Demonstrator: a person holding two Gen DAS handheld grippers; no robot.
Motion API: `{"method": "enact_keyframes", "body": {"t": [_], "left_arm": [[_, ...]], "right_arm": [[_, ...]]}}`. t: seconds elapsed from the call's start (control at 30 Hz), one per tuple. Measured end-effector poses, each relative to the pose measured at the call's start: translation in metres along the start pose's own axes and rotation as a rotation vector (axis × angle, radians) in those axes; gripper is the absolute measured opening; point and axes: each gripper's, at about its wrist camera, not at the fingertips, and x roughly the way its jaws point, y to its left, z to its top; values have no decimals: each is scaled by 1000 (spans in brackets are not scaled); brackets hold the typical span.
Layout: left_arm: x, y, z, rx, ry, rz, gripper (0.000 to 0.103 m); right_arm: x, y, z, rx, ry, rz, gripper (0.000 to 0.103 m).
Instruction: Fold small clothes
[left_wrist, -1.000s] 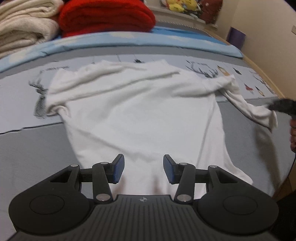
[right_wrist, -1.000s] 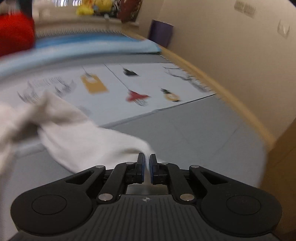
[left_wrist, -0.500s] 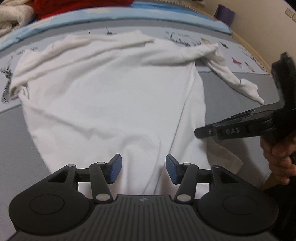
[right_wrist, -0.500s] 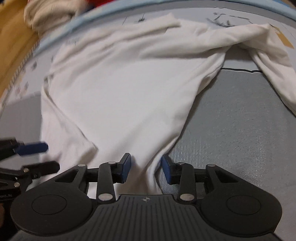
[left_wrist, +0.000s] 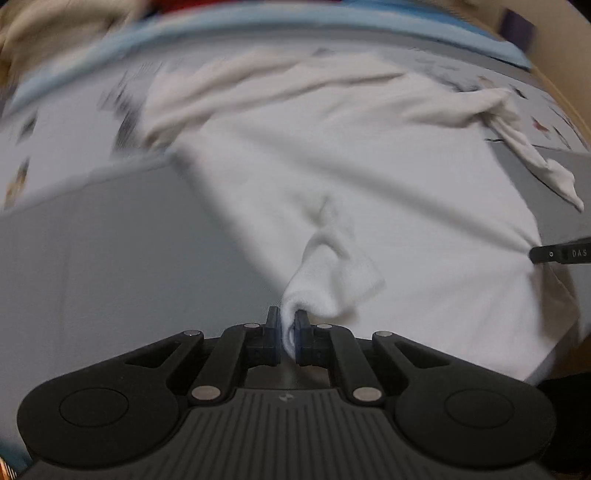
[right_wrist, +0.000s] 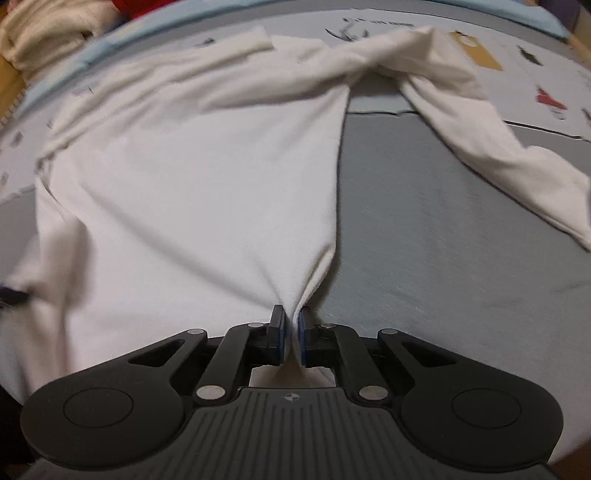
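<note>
Light was dim, warm, indoor. Left wrist view showed heavy motion blur, worst toward 10 o'clock; right wrist view sharper. Fisheye bending at all edges.

The long-sleeved cotton shirt (right_wrist: 192, 177) is plain white all over, body and sleeves alike, with grey shadow in its creases. It lies on a padded mat (right_wrist: 443, 229) made of mid-grey panels and paler grey-white panels; the pale ones carry small printed figures in black, mustard yellow and red. A light blue band (left_wrist: 258, 26) edges the mat's far side. Beyond it sits a cream fleecy blanket (right_wrist: 40, 33) and a sliver of bright red fabric (right_wrist: 136, 5). Both black plastic grippers, left (left_wrist: 287, 325) and right (right_wrist: 291, 325), have dark blue finger pads (right_wrist: 281, 332).
</note>
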Motion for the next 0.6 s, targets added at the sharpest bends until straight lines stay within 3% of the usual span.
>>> {"method": "enact_keyframes", "body": {"t": [0.1, 0.17, 0.23, 0.37, 0.57, 0.6], "left_arm": [[-5, 37, -16, -54, 91, -60, 17], [-11, 57, -23, -76, 108, -75, 31], [-21, 72, -22, -106, 71, -80, 52], [-37, 92, -7, -216, -43, -167, 58], [-20, 77, 14, -259, -72, -205, 59], [-20, 73, 15, -270, -113, -227, 59]], "right_arm": [[-2, 0, -4, 12, 11, -10, 10], [-5, 1, -6, 5, 10, -6, 14], [-2, 7, -4, -7, 8, -26, 27], [-1, 6, -7, -26, 46, -25, 31], [5, 11, -13, -78, 90, -47, 31], [4, 11, -13, -81, 92, -47, 31]]}}
